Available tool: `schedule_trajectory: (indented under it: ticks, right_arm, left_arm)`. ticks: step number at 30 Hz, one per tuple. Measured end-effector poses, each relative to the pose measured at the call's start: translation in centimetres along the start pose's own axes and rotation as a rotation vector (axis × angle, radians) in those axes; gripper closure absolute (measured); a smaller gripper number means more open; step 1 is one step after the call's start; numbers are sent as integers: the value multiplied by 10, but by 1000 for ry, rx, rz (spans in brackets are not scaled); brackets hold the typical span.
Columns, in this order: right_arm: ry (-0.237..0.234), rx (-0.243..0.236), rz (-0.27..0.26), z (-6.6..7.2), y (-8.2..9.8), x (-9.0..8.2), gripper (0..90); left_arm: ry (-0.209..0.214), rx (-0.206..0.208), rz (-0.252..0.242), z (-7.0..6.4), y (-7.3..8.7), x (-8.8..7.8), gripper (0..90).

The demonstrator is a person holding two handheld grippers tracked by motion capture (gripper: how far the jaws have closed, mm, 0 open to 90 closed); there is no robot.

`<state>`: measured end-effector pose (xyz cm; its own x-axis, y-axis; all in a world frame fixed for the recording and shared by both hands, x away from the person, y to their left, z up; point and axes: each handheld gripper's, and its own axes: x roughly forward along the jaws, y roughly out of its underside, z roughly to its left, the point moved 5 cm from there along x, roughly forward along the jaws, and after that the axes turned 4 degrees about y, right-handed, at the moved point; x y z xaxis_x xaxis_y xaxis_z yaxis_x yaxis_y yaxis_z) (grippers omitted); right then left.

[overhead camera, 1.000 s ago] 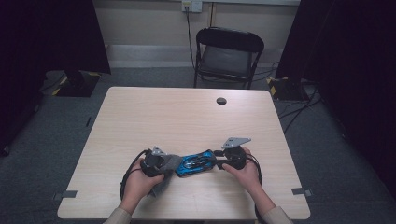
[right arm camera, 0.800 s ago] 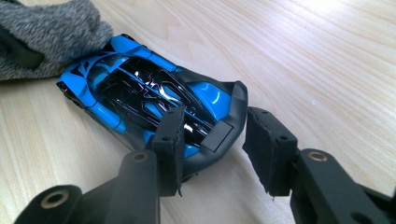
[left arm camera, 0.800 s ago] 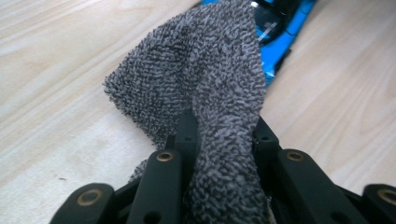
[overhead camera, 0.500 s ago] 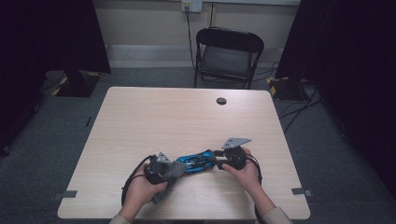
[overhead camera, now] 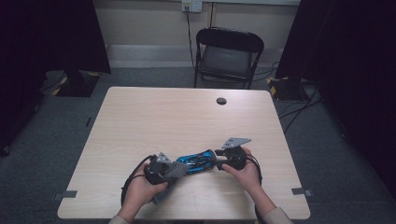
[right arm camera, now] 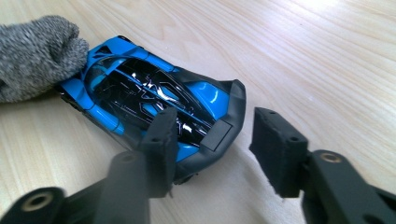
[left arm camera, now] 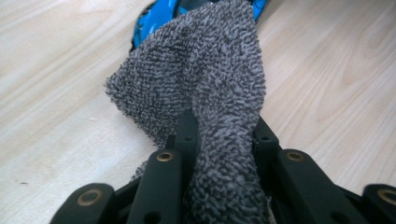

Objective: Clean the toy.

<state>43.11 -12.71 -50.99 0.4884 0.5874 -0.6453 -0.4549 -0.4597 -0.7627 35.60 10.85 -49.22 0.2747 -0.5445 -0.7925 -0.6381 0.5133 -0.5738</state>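
table (overhead camera: pixel 140 121): pale wood | left claw (left arm camera: pixel 224 135) clamps cloth (left arm camera: pixel 205 70) | right claw (right arm camera: pixel 215 140) parted, just opening

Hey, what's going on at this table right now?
A person is wiping a blue toy car on the wooden table. The left gripper is shut on a grey cloth, whose far end lies against one end of the car. The right gripper sits at the car's other end; its jaws have just been opening, one pad beside the car, the other clear of it.

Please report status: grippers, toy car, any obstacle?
Left hand-held gripper shut on grey cloth, at blue toy car. Right hand-held gripper just opened, off car. Nothing blocking.
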Motion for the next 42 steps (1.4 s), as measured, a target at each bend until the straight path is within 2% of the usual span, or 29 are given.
schedule_trajectory:
  ticks: [5, 9, 15, 16, 20, 24, 27, 28, 30, 32, 34, 38, 42]
  right_arm:
    - [0, 1, 12, -1, -1, -3, 389]
    - [-8, -1, 12, 0, -1, -8, 379]
    - [-37, 4, -3, 2, -1, -15, 444]
    - [-44, 7, -4, 4, -2, -17, 450]
    - [-54, 10, -4, 5, -2, -17, 461]
    - [-62, -3, 20, 6, 2, -14, 457]
    - [-64, 2, 24, 5, 5, -14, 427]
    - [-80, 13, 23, 5, 7, -14, 384]
    - [-92, -6, 29, 5, 10, -15, 375]
    - [-113, -22, 28, 8, 11, -15, 366]
    - [-102, -52, 46, 9, 13, -13, 357]
    - [-106, -45, 52, 10, 14, -11, 351]
    - [-99, -68, 75, 12, 16, -8, 357]
  left_arm:
    - [-19, -12, -26, 7, -6, -6, 714]
    - [-42, -32, -51, 16, -13, -11, 714]
    - [-78, -50, -85, 28, -25, -13, 711]
    - [-86, -67, -92, 34, -30, -12, 712]
    - [-115, -74, -102, 45, -41, -7, 712]
    - [-120, -91, -105, 54, -45, 2, 711]
    - [-132, -97, -103, 57, -45, 8, 710]
    - [-135, -110, -99, 62, -45, 12, 710]
    - [-135, -130, -106, 67, -45, 16, 709]
    - [-124, -145, -113, 69, -45, 21, 708]
    - [-118, -144, -111, 67, -44, 25, 707]
    - [-115, -135, -111, 65, -42, 27, 705]
    - [-116, -121, -109, 65, -42, 28, 704]
